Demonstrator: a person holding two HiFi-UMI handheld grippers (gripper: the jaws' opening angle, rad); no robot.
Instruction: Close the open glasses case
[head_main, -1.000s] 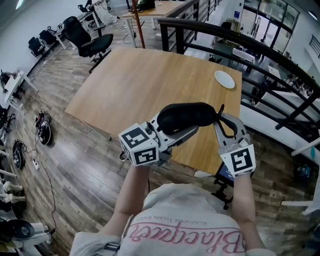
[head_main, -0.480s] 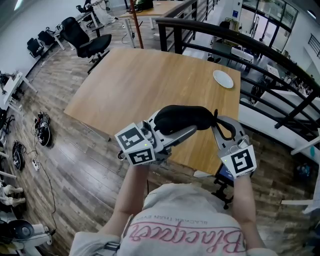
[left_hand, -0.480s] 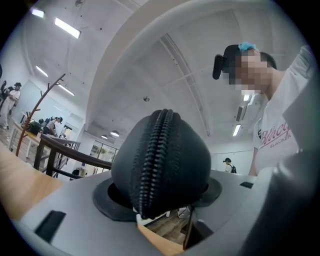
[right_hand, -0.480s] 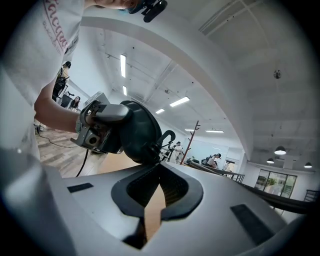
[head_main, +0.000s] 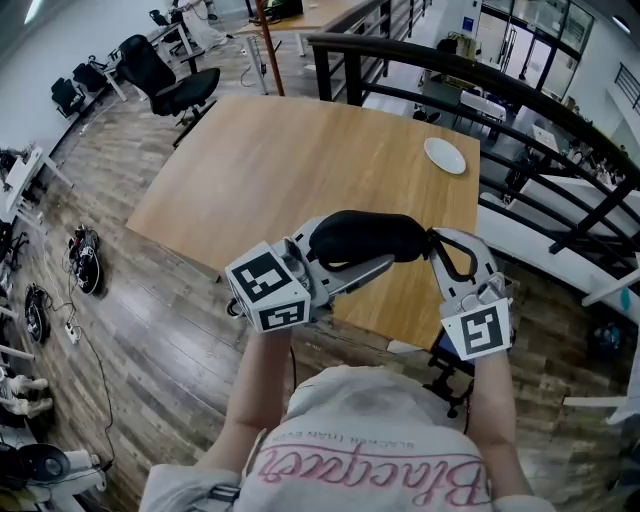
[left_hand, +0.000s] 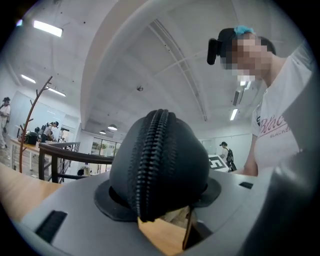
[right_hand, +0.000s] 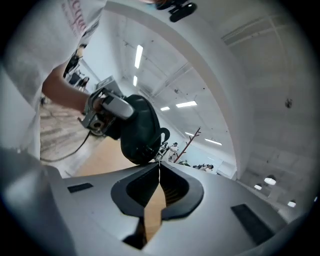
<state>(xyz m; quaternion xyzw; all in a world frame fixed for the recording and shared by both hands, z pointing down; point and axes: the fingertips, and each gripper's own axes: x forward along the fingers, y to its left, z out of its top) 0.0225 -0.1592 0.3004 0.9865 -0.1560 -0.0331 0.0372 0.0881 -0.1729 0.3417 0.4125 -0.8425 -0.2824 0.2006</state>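
The glasses case (head_main: 365, 238) is held up in the air over the near edge of the wooden table (head_main: 300, 160), not resting on it. It's clamped by the left gripper (head_main: 355, 245), with 1 jaw seen along its underside in the head view and the other mostly hidden behind it. In the left gripper view the case (left_hand: 159, 165) is wedged between the 2 dark pads (left_hand: 107, 200), end-on to the camera, and the zip (left_hand: 152, 165) runs straight down the middle of it. The teeth look meshed along the stretch that can be seen, tbh.

The right gripper (head_main: 436, 240) is brought in from the right, and its tips are parked right at the case's right-hand end. In the right gripper view the jaws (right_hand: 159, 167) are seen pressed together at the tips, with only a thin sliver of table showing lower down between them. The case (right_hand: 137, 130) sits just past those tips, with a little loop sticking out of its side. Whether a zip pull is pinched there can't be made out, it's too small.

Further back on the table, well apart from everything, 1 white plate (head_main: 444, 156) is seen near the far right corner. A black office chair (head_main: 170, 80) is parked off the far left corner, and a dark railing (head_main: 480, 80) runs along the right side
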